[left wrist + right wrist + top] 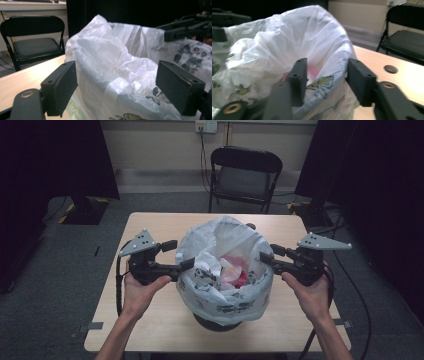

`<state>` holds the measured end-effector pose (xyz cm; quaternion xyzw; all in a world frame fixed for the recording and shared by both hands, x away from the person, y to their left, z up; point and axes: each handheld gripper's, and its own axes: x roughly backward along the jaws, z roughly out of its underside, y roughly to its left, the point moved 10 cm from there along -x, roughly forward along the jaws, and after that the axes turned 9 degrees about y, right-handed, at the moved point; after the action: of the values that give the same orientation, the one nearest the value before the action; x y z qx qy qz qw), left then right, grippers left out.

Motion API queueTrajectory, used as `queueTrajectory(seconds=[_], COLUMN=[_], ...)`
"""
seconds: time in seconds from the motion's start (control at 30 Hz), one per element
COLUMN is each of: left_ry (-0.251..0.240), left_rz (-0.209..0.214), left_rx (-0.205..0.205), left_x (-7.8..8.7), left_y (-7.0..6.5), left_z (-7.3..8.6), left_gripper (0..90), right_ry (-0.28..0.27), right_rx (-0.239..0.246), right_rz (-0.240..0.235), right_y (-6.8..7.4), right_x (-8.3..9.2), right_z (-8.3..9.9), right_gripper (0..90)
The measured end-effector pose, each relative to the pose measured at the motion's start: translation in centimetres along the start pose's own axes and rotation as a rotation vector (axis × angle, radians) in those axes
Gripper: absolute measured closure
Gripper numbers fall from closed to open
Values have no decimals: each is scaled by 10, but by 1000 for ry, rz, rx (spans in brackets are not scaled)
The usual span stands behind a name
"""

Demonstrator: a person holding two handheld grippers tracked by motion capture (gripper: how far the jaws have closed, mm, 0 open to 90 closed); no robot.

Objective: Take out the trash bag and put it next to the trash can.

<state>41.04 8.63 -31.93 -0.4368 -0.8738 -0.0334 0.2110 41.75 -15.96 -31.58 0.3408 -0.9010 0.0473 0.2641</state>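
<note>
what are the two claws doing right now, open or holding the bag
Left claw: open, jaws wide around the plastic bag rim, not pressing it.
Right claw: open, straddling the bag's rim, no clear grip.

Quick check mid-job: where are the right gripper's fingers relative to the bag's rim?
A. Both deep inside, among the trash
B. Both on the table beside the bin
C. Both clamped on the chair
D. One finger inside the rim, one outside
D: in the right gripper view, the right gripper straddles the rim of the white bag, one finger inside and one outside.
</note>
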Motion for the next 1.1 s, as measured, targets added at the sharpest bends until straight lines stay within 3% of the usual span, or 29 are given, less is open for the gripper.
queueTrajectory(seconds=[0.03, 0.07, 0.1, 0.13, 0.17, 0.2, 0.23, 0.27, 0.37, 0.43, 0.53, 0.57, 0.67, 0.9, 0.93, 0.97, 1.0, 1.1], left_ry=[5, 3, 1, -4, -11, -20, -16, -1, 2, 4, 11, 8, -20, -13, -13, -18, -29, -32], left_rz=[-3, 3, 4, -5, -9, -7, -9, -12, -2, -18, -53, -61, -73, -117, -117, -119, -113, -102], left_rx=[1, 8, 14, 10, 14, 20, 19, 15, 30, 27, 19, 14, 15, -18, -15, -16, -15, -18], left_x=[-1, -1, -1, -1, -1, -3, -5, -7, -8, -6, -3, -3, 4, 9, 10, 11, 13, 14], left_y=[1, 1, 1, 3, 3, 4, 5, 5, 5, 6, 7, 8, 10, 12, 13, 14, 14, 12], left_z=[1, 2, 2, 1, 0, -1, -1, 1, 2, 2, 0, -1, -5, -7, -7, -8, -10, -11], left_gripper=[170, 178, 178, 193, 193, 239, 239, 250, 266, 304, 387, 387, 526, 643, 697, 697, 781, 840], right_ry=[0, -8, -8, -8, -8, -18, -18, -36, -28, -34, -87, -87, -112, -142, -134, -134, -133, -134], right_rx=[0, 8, 8, 25, 25, 42, 42, 41, 57, 49, 38, 38, 56, 52, 63, 63, 68, 71], right_rz=[0, 34, 34, 54, 54, 80, 80, 55, 58, 42, -13, -13, -25, -59, -61, -61, -65, -64], right_y=[0, -3, -3, -6, -6, -8, -8, -6, -5, -2, 4, 4, 10, 16, 18, 18, 20, 20], right_x=[0, 2, 2, 4, 4, 6, 6, 8, 6, 4, 6, 6, 8, 6, 5, 5, 4, 4], right_z=[0, -4, -4, -7, -7, -11, -11, -15, -14, -14, -21, -21, -26, -33, -34, -34, -35, -36], right_gripper=[560, 662, 662, 745, 745, 841, 841, 900, 900, 900, 900, 900, 900, 900, 900, 900, 900, 900])
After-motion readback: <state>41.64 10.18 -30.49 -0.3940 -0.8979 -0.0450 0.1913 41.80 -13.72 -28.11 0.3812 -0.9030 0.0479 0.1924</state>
